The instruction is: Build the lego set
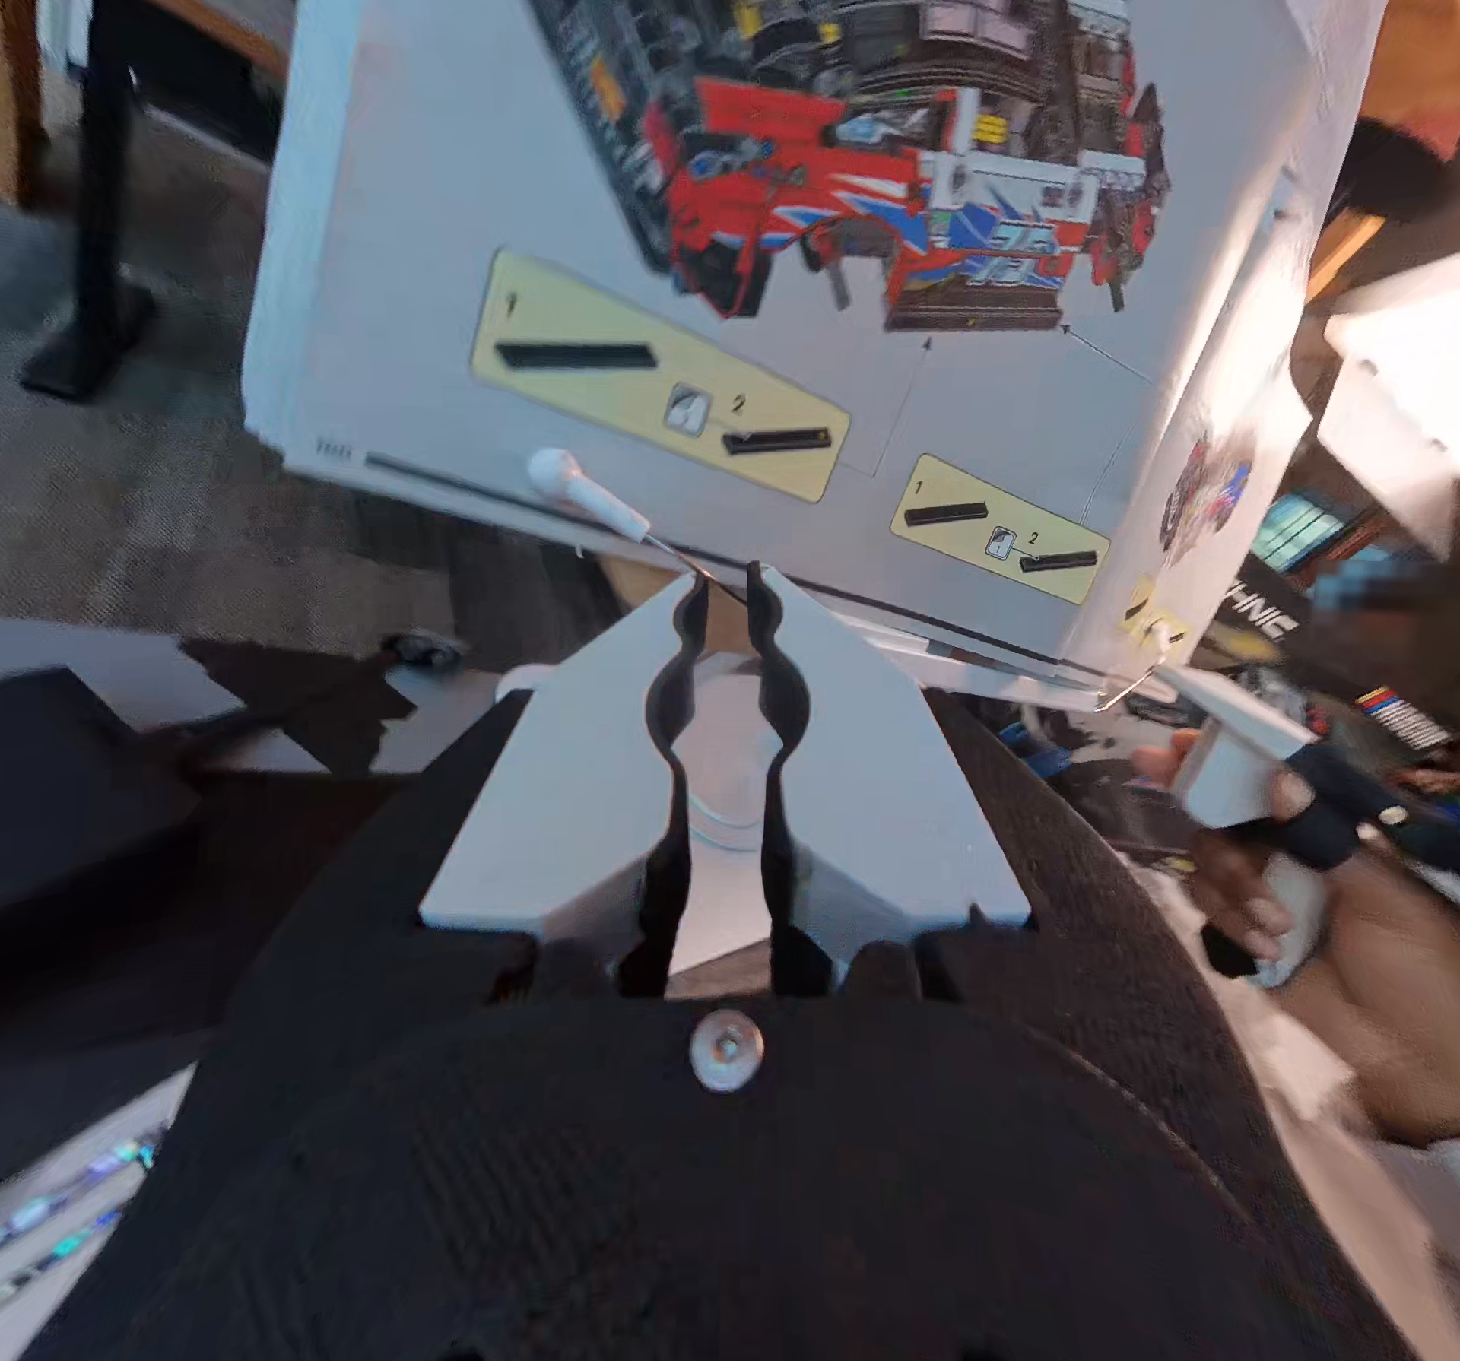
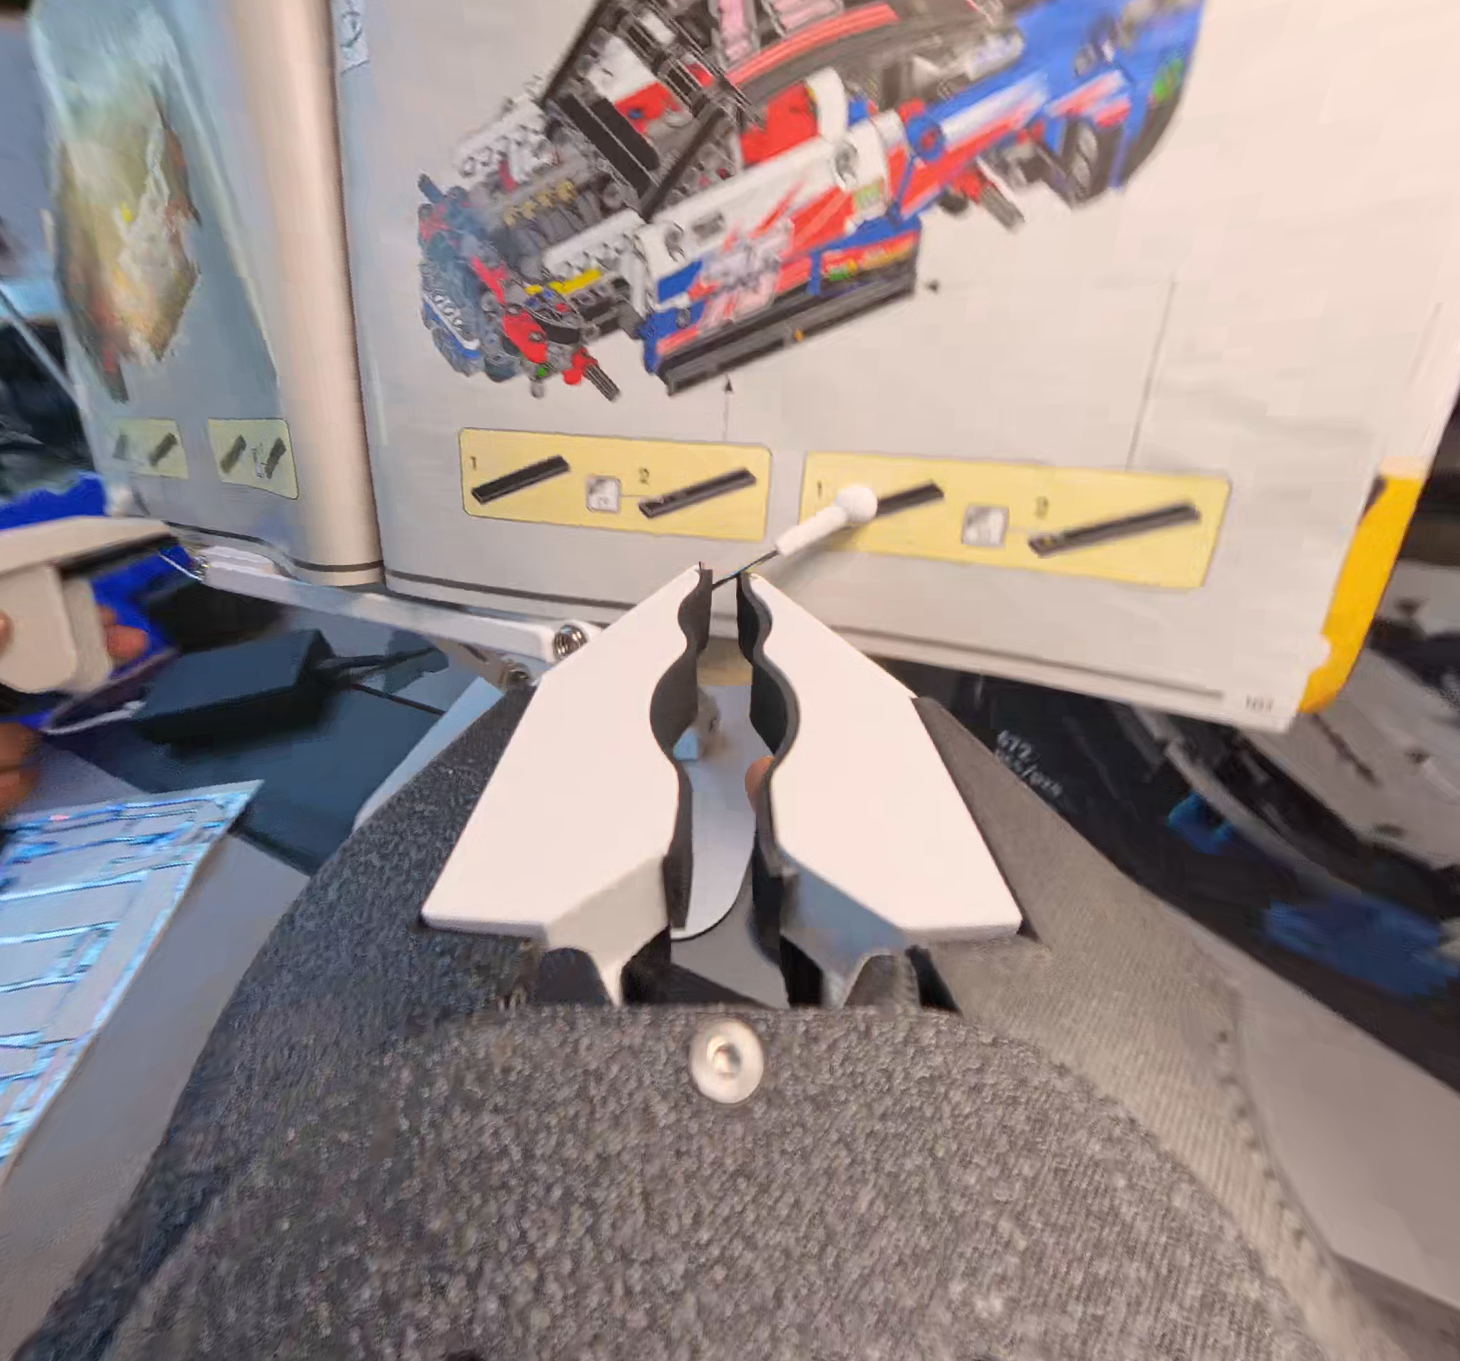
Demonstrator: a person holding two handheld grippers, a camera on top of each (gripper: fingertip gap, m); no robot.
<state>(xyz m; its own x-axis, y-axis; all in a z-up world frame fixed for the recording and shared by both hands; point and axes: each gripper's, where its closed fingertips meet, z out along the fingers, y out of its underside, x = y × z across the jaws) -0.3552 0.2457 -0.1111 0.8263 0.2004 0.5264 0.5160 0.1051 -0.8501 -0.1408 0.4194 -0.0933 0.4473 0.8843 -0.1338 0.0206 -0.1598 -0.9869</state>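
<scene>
The open instruction booklet (image 1: 711,233) stands on a white stand (image 2: 442,616) and fills both views (image 2: 948,391); its pages show a red, white and blue car. My left gripper (image 1: 725,579) sits at the booklet's lower edge, jaws nearly closed on the thin wire of a white-tipped page-holder arm (image 1: 588,497). My right gripper (image 2: 720,576) is closed the same way on the wire of the other page-holder arm (image 2: 829,521). A narrow slit shows between each pair of tips. Each view shows the other gripper, held by a hand, at its side (image 1: 1232,746) (image 2: 47,612).
A black power adapter (image 2: 237,683) and a shiny sticker sheet (image 2: 95,896) lie left of the stand. Blue and dark Lego parts (image 2: 1343,928) lie to the right. A desk with a black leg (image 1: 95,217) stands on the carpet at far left. Left tips to right tips: about 30 cm.
</scene>
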